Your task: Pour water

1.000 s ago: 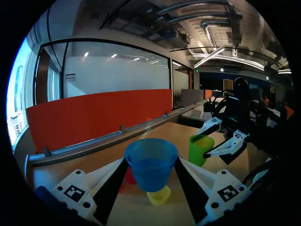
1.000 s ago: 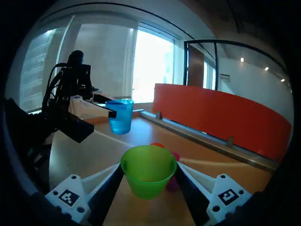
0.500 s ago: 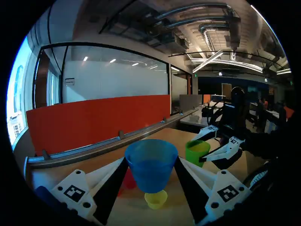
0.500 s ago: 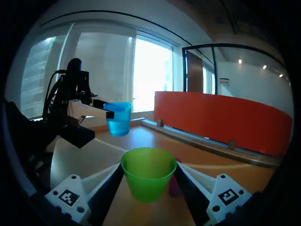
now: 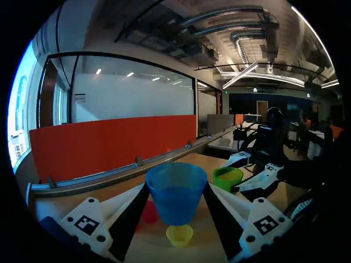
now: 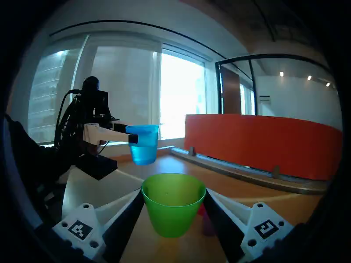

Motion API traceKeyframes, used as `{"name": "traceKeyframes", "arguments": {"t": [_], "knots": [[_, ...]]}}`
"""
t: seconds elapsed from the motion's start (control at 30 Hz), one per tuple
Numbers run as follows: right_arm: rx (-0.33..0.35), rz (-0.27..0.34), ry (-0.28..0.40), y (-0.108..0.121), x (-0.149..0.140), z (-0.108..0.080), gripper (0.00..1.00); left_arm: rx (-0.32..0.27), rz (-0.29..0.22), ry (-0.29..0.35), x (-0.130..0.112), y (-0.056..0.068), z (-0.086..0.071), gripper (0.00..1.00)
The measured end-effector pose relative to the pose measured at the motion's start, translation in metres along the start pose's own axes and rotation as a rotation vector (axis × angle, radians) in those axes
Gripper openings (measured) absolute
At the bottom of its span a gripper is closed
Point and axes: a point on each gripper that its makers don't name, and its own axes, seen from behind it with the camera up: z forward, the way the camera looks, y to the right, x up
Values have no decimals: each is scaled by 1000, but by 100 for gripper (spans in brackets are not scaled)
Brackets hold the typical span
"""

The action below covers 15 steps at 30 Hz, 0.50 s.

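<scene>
Blue plastic sat nearest in the left gripper view. The blue cup (image 5: pixel 176 199) was upright and about half full of water. Both fingers of the left hand-held gripper (image 5: pixel 176 188) were clenched on it at the lower centre of the frame. Just below it, a small yellow cup (image 5: pixel 179 234) stood on the wooden surface (image 5: pixel 151 250), with a red cup (image 5: pixel 149 213) to its left.

In the right gripper view the green cup (image 6: pixel 173 210) held the same lower-centre spot, grasped on both sides by the right hand-held gripper (image 6: pixel 173 195). It was upright and looked empty (as far as its inside showed). Both cups hung above the surface.

Farther off, right of centre in the left gripper view, the green cup stood apart from the blue one and was not yet under its rim. Behind everything, an orange partition (image 5: pixel 109 140) crossed the middle of the frame.

The main risk I saw was spilling. If the blue cup were tipped before the two rims lined up, the water would fall onto the surface and the small cups below. A fast tilt could also send water over the green cup's far edge. Thin, tapered plastic may slip or buckle in the fingers as the weight shifts, and a knock between rims could jolt either grasp.
</scene>
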Motion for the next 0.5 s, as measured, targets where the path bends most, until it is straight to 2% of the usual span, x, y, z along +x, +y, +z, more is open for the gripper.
{"name": "traceKeyframes", "arguments": {"t": [0.27, 0.5], "knots": [[11, -2, 4, -2, 1, 3, 93, -5, 0, 12, 5, 1, 2, 86], [35, -3, 3, -11, 1, 9, 93, -6, 21, 21, 12, 4, 2, 85]]}}
